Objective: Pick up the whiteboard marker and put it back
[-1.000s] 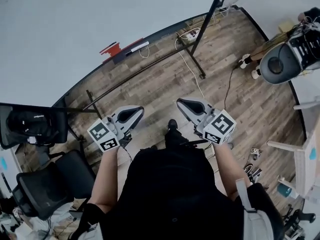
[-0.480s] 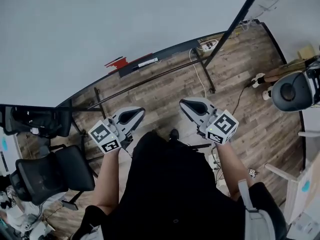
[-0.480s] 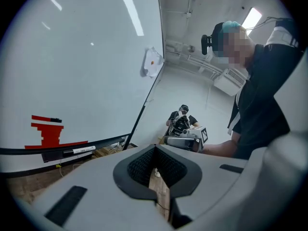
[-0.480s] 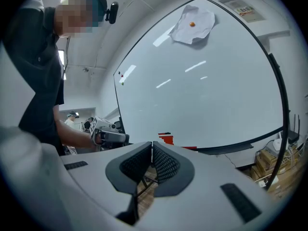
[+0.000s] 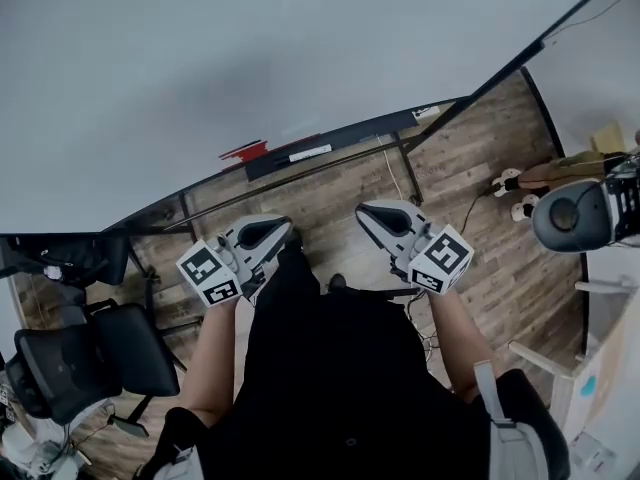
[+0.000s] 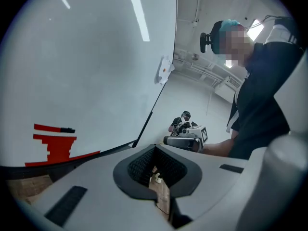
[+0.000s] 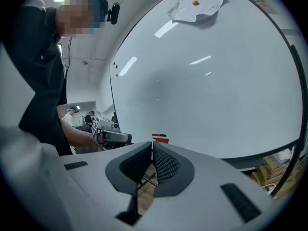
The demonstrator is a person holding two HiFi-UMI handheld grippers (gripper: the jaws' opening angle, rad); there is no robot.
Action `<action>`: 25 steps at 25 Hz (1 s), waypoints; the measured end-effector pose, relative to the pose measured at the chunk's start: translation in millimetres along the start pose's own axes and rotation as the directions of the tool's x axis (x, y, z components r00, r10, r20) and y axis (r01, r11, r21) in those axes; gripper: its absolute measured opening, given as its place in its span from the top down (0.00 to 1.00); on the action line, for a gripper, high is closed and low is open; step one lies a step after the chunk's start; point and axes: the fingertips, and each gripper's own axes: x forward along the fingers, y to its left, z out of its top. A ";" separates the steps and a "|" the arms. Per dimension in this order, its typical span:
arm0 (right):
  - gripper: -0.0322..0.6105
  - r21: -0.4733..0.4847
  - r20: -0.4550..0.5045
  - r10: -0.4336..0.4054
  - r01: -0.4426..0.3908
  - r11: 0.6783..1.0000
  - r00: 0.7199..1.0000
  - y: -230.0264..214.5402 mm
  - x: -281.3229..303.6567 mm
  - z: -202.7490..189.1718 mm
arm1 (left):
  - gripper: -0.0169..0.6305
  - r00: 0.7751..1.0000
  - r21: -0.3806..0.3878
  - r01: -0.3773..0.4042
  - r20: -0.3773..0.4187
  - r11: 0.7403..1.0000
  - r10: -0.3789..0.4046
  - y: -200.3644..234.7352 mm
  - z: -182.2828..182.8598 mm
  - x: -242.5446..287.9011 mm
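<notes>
A white-barrelled whiteboard marker (image 5: 309, 152) lies on the dark tray (image 5: 370, 132) along the whiteboard's lower edge. A red object (image 5: 245, 150) lies on the tray to its left; it shows as red shapes (image 6: 54, 144) in the left gripper view and as a small red patch (image 7: 160, 138) in the right gripper view. My left gripper (image 5: 272, 230) and right gripper (image 5: 372, 214) hang side by side at waist height, short of the tray. Both are shut with nothing between the pads. In each gripper view the jaw tips meet, left gripper (image 6: 155, 148) and right gripper (image 7: 152, 146).
The whiteboard (image 5: 250, 48) fills the upper half of the head view on a black stand (image 5: 400, 158) over a wooden floor. Black office chairs (image 5: 90, 353) stand at the left. A round dark machine (image 5: 575, 213) and cables are at the right. A paper (image 7: 195, 4) is pinned high on the board.
The head view has tipped up and closed in on the whiteboard, so its tray sits lower and nearer the grippers. Both grippers stay shut and level.
</notes>
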 end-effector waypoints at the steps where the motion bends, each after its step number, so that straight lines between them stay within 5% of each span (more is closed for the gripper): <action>1: 0.92 -0.005 -0.003 -0.005 0.005 1.000 1.000 -4.4 6.7 6.2 | 0.96 1.000 -0.002 0.011 -0.001 1.000 -0.011 6.0 5.2 0.3; 16: 0.92 -0.026 0.008 -0.102 0.102 0.994 0.995 -45.3 92.9 56.4 | 0.96 0.991 -0.017 0.126 -0.038 0.992 -0.127 63.2 32.9 -2.5; 25: 0.92 -0.117 -0.050 0.009 -0.015 0.993 0.999 -64.7 109.4 58.1 | 0.96 1.000 -0.016 0.018 0.000 1.000 -0.018 82.3 35.9 8.0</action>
